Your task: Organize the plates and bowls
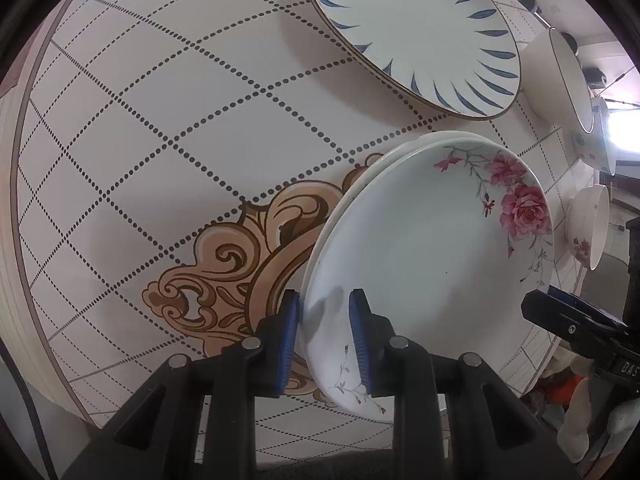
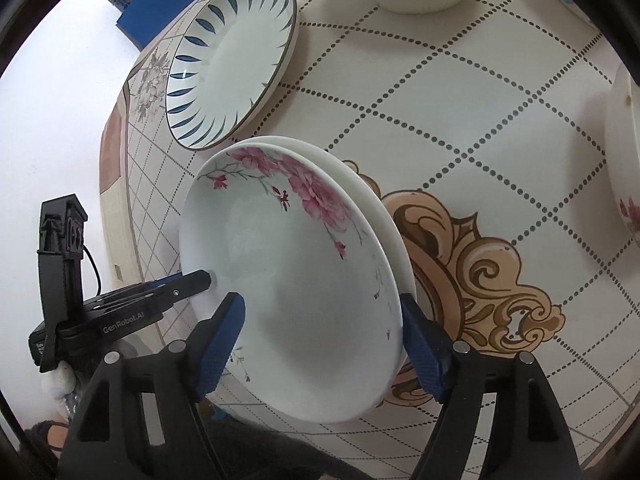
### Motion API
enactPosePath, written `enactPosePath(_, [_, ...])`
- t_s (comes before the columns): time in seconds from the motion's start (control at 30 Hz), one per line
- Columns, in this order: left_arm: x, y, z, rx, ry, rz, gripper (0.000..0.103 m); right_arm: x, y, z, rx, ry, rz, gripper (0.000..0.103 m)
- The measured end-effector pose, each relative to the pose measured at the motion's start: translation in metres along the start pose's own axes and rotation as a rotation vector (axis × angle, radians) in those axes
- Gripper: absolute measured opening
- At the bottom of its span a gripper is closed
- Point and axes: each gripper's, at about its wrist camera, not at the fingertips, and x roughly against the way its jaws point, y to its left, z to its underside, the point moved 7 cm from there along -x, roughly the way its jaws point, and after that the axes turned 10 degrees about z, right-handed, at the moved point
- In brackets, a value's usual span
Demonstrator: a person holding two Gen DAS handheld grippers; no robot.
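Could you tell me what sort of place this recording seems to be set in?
Probably a home dining area: a round table with an ornate printed top, rose-patterned plates, a blue-leaf plate and bowls set out on it.

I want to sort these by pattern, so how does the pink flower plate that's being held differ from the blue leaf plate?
The pink flower plate carries a rose spray along one side only; the blue leaf plate has blue strokes all around its rim. The flower plate's edge is plain white; the leaf plate's edge is dark. The flower plate sits over another white plate with the left gripper pinching its rim; the leaf plate lies alone on the table, untouched. Both are round and white.
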Motion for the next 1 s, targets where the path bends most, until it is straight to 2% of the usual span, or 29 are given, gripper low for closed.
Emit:
enactPosePath(0.2, [0.011,0.0,0.012,-0.02,-0.034,0.01,0.024,0.003,0.001,0.004,-0.017,0.021,0.002,0.079])
enactPosePath(0.3, [0.022,-0.006,0.01,-0.031,-0.058,0.025,0.024,0.01,-0.005,0.006,-0.009,0.021,0.036,0.079])
enactPosePath(0.47, [0.042,-0.015,-0.001,-0.059,-0.099,0.021,0.024,0.031,-0.002,-0.001,0.019,-0.015,-0.014,0.079])
enactPosePath(0.63, [0.065,-0.023,-0.041,-0.06,-0.146,0.055,0.03,0.058,0.006,-0.025,-0.001,-0.117,-0.01,0.079])
enactPosePath(0.8, [0.082,-0.015,-0.104,-0.056,-0.184,-0.004,0.03,0.07,0.019,-0.069,-0.04,-0.231,0.009,0.079])
enactPosePath(1.0, [0.074,-0.006,-0.177,-0.082,-0.182,-0.049,0.03,0.042,0.031,-0.121,-0.12,-0.218,0.025,0.079])
